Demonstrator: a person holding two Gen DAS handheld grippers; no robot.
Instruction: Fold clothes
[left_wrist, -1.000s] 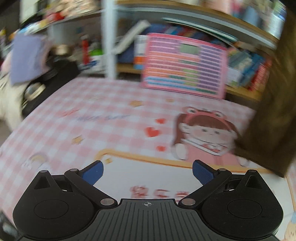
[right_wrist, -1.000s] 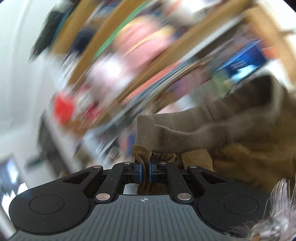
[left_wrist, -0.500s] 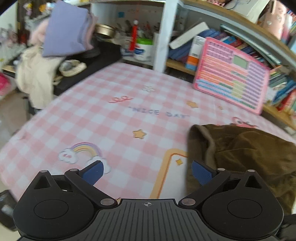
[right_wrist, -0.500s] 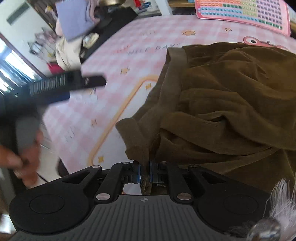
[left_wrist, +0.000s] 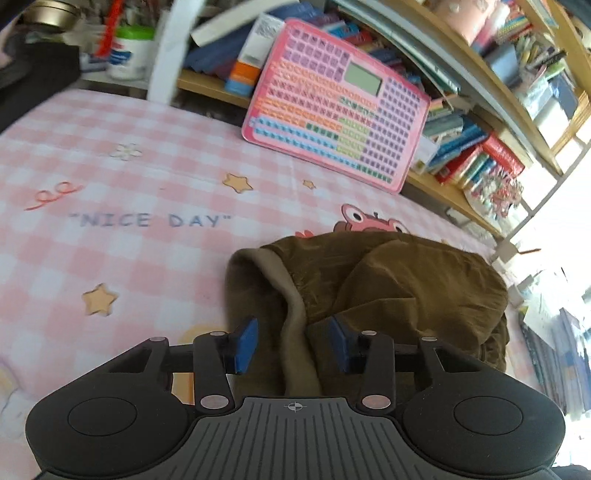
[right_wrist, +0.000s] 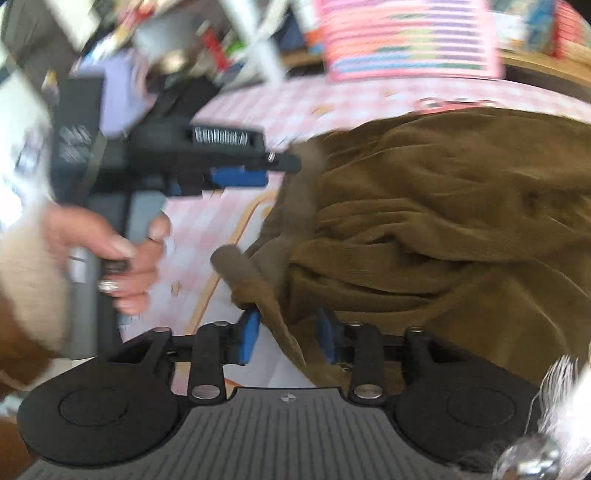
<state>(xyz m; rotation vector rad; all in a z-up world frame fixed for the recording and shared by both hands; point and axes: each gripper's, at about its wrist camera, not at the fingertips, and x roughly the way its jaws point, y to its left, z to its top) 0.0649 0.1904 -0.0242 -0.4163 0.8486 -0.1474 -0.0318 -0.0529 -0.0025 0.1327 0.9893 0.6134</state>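
On the pink checked bed cover (left_wrist: 110, 258), just right of the printed words "NICE DAY" (left_wrist: 151, 220), the brown corduroy garment (left_wrist: 399, 284) lies in a rumpled heap, not flat and not folded. Its ribbed band (left_wrist: 291, 317) curls up along the side nearest those words, and the cloth behind it is bunched in loose ridges. Judged from this, the folding is far from finished: the piece would need to be spread and smoothed before any clean crease could be laid.

The left gripper (left_wrist: 293, 345) has its jaws apart, with the band running up between the blue pads, which do not press it. The right gripper (right_wrist: 288, 341) also has its jaws apart, straddling a raised lip of the same band with a gap on each side. A hand (right_wrist: 118, 258) holds the left tool's handle in the right wrist view, which is blurred.

Toward the "NICE DAY" side the cover is bare and gives wide room to spread the garment. Beyond the words a pink toy keyboard (left_wrist: 336, 107) leans at the shelf (left_wrist: 461, 195), closing that edge.
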